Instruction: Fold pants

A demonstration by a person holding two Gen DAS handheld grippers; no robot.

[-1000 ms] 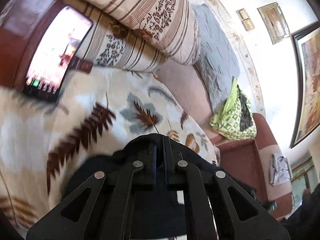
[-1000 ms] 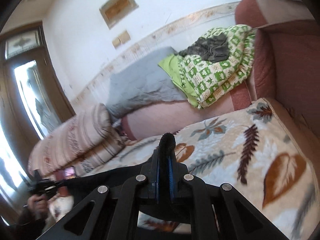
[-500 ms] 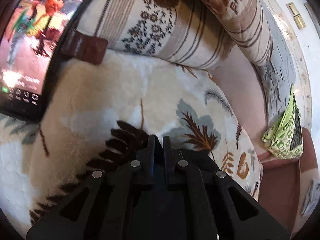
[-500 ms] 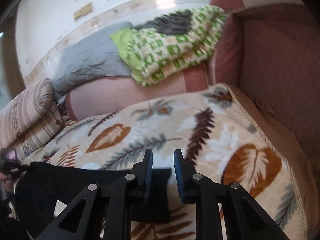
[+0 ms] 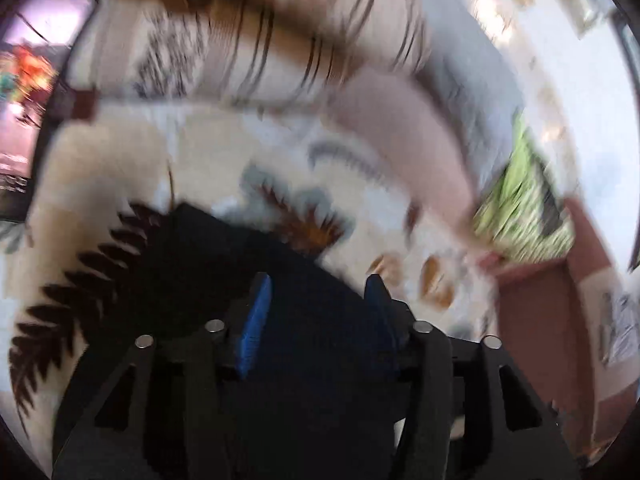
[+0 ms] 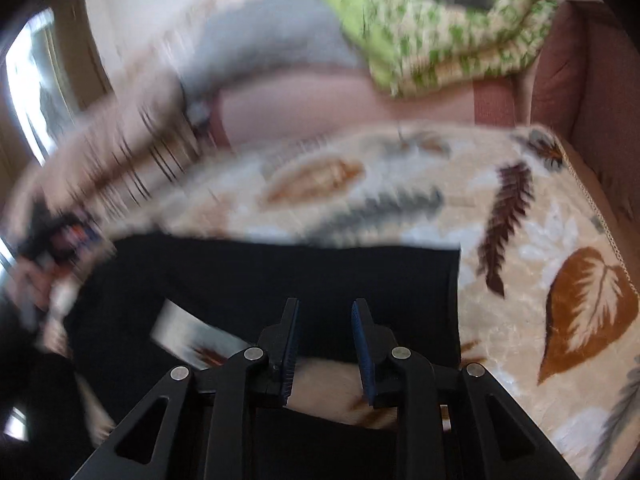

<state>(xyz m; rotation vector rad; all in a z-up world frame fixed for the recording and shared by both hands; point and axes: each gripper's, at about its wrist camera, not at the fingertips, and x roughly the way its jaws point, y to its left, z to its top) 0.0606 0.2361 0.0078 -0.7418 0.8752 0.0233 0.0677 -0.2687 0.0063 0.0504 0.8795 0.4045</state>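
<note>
Pants (image 6: 256, 276) flat under both parted tongs

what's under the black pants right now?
The black pants lie flat on the leaf-print blanket, which shows all round them and through a gap near the right gripper. Whatever sits beneath the fabric itself is covered.

The pants (image 6: 280, 276) are lying on the blanket (image 6: 520, 320), which is covering the sofa seat. Behind the blanket, the folded bedding (image 6: 448, 32) is resting on the sofa's back ledge toward the armrest (image 6: 600, 80), while the stacked pillows (image 5: 260, 40) are sitting at the blanket's opposite end.
</note>
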